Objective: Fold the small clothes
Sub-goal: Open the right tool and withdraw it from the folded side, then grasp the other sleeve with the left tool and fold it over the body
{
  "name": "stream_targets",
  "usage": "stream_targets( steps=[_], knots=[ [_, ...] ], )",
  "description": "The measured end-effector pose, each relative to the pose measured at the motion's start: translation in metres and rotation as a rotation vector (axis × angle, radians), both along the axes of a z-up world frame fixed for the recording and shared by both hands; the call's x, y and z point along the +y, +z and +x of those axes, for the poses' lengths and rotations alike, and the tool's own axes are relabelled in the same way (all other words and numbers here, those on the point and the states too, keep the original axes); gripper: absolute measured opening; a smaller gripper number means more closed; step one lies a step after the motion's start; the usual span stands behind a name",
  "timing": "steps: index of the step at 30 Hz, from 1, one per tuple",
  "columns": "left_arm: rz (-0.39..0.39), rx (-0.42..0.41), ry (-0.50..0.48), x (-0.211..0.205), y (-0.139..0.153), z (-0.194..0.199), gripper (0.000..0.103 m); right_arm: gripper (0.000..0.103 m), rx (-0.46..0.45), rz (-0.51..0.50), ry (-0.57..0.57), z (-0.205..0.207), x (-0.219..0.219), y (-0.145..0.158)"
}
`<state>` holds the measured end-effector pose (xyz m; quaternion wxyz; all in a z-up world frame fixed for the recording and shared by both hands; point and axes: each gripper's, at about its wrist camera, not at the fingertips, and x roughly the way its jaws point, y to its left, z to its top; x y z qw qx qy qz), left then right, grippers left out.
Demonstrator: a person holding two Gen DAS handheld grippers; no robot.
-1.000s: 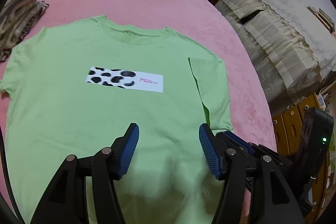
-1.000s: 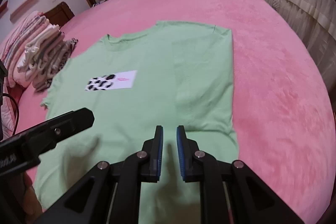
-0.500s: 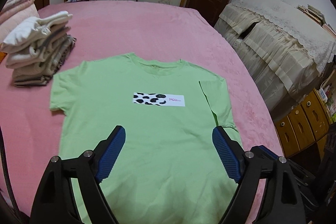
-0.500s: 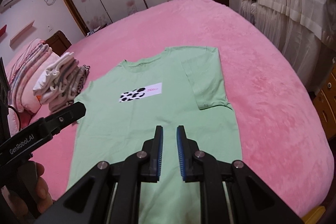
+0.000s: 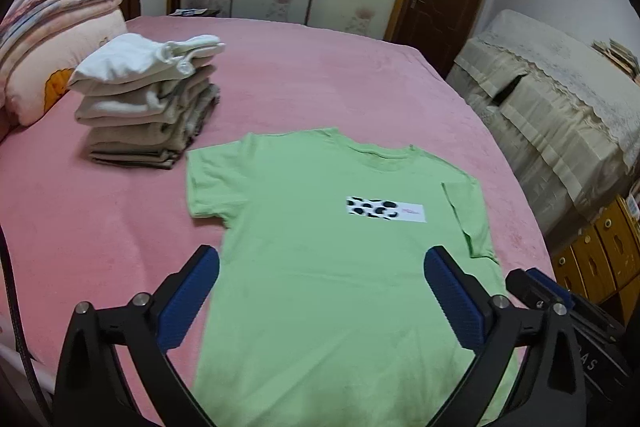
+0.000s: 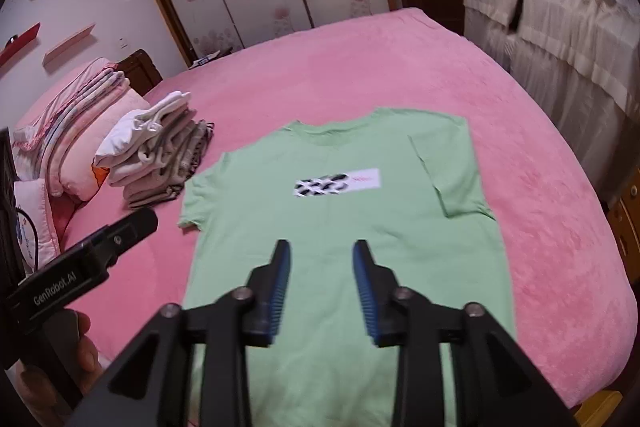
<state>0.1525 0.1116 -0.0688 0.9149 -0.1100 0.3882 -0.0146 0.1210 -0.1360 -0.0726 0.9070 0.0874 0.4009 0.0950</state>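
1. Green t-shirt [image 5: 320, 259] lies flat, chest print up, on the pink bed [image 5: 100, 227], centre of the frame; its sleeve at frame right is folded in over the body.
2. Left hand-held gripper [image 5: 320, 291]: jaws spread wide, empty, above the shirt's lower half.
3. Right hand-held gripper [image 6: 320, 283]: jaws parted, nothing held, over the hem area.
4. Stack of folded clothes [image 5: 148, 103] sits upper left, just beside the shirt's flat sleeve.

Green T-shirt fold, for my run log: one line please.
light green cotton T-shirt flat, right sleeve folded in | left gripper open | right gripper open
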Motion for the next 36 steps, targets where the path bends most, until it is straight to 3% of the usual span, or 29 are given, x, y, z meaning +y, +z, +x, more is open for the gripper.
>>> stream_targets(
  steps=[10, 18, 21, 26, 29, 35, 36],
  knots=[
    [-0.056, -0.001, 0.166, 0.119, -0.031, 0.025, 0.102, 0.039, -0.041, -0.027, 0.069, 0.048, 0.082, -0.006],
    [-0.263, 0.039, 0.181, 0.181, -0.091, 0.076, 0.102, 0.039, -0.018, -0.062, 0.137, 0.102, 0.148, -0.046],
    [-0.351, 0.078, 0.172, 0.189, -0.124, 0.099, 0.098, 0.039, 0.002, -0.064, 0.161, 0.116, 0.166, -0.065],
    [-0.452, 0.144, 0.168, 0.197, -0.173, 0.134, 0.083, 0.039, 0.041, -0.063, 0.184, 0.135, 0.179, -0.094],
    [-0.472, 0.179, 0.172, 0.195, -0.194, 0.151, 0.079, 0.039, 0.061, -0.052, 0.184, 0.140, 0.179, -0.106],
    [-0.474, 0.166, 0.168, 0.187, -0.212, 0.171, 0.079, 0.039, 0.090, -0.038, 0.174, 0.148, 0.174, -0.121],
    [-0.473, 0.165, 0.166, 0.185, -0.213, 0.174, 0.074, 0.039, 0.095, -0.032, 0.172, 0.149, 0.172, -0.123]
  ],
)
